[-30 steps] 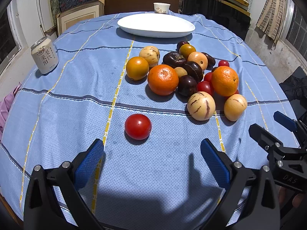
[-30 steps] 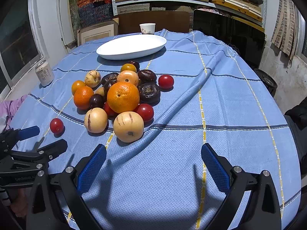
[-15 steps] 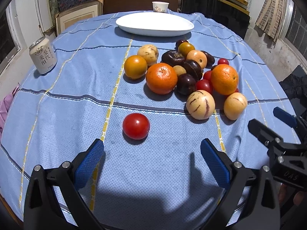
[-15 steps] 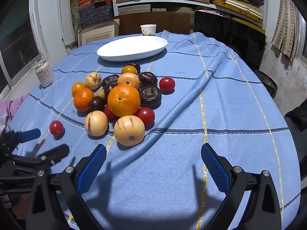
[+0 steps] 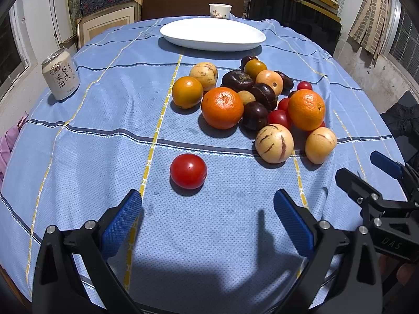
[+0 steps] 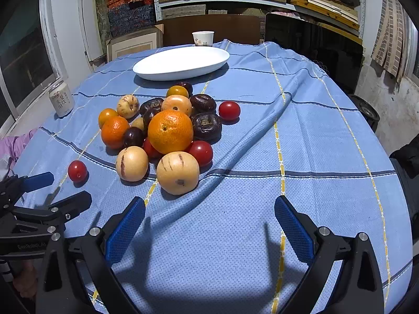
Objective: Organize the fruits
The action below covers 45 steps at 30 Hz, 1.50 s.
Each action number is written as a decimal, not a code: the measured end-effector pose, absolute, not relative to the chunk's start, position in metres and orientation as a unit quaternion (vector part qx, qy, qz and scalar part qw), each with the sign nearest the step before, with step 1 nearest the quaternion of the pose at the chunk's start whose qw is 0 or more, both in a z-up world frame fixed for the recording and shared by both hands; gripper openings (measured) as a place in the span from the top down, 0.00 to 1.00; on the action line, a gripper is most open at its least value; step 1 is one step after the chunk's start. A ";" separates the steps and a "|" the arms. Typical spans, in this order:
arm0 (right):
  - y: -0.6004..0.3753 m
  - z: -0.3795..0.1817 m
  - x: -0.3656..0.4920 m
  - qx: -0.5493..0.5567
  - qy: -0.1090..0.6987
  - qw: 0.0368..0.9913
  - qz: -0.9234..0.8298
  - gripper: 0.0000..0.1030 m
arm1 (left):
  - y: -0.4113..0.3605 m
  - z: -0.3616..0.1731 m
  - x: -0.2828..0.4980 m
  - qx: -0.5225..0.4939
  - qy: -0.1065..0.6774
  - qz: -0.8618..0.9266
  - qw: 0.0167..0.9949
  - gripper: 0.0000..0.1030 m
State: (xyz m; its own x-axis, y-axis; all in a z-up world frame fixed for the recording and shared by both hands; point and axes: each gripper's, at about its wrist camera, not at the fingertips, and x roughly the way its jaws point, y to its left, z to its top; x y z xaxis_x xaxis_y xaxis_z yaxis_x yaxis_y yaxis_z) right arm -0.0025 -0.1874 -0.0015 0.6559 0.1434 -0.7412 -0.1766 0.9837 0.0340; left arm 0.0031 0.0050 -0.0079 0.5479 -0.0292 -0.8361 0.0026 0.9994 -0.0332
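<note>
Since the earlier frame we note the left gripper (image 5: pixel 207 210) advanced toward the lone red tomato (image 5: pixel 188 170), which now sits larger and just ahead of the gap between its blue pads; nothing on the table has shifted.

Left gripper: jaws spread wide, empty.
Right gripper (image 6: pixel 209 218): jaws spread wide, empty, over bare blue tablecloth (image 6: pixel 301 144) near the table's front edge.
Fruit pile (image 6: pixel 167 128): oranges, dark plums, pale striped melons and small tomatoes clustered at the table's middle, the tomato lying apart from them.
White plate (image 5: pixel 212 34): bare, toward the far edge, paper cup (image 5: pixel 220 10) behind it.
Drink can (image 5: pixel 60 78): upright at the left edge.
</note>
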 end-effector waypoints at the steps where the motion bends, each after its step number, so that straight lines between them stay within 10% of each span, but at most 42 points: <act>1: -0.188 -0.002 -0.002 -0.019 0.408 0.909 0.088 0.03 | 0.005 -0.008 0.003 -0.014 0.476 -0.009 0.880 0.04; 31: -0.192 -0.009 0.010 -0.025 0.416 0.903 0.108 0.03 | 0.037 -0.020 0.030 -0.025 0.487 -0.062 0.871 0.04; 37: -0.191 -0.010 0.015 -0.022 0.415 0.902 0.119 0.03 | 0.036 -0.023 0.036 -0.022 0.487 -0.070 0.871 0.38; 40: -0.192 -0.009 0.015 -0.032 0.415 0.901 0.120 0.03 | 0.027 -0.022 0.034 0.003 0.480 -0.070 0.875 0.71; 45: -0.197 -0.008 0.017 -0.048 0.423 0.894 0.138 0.03 | 0.028 -0.022 0.036 -0.009 0.480 -0.078 0.874 0.71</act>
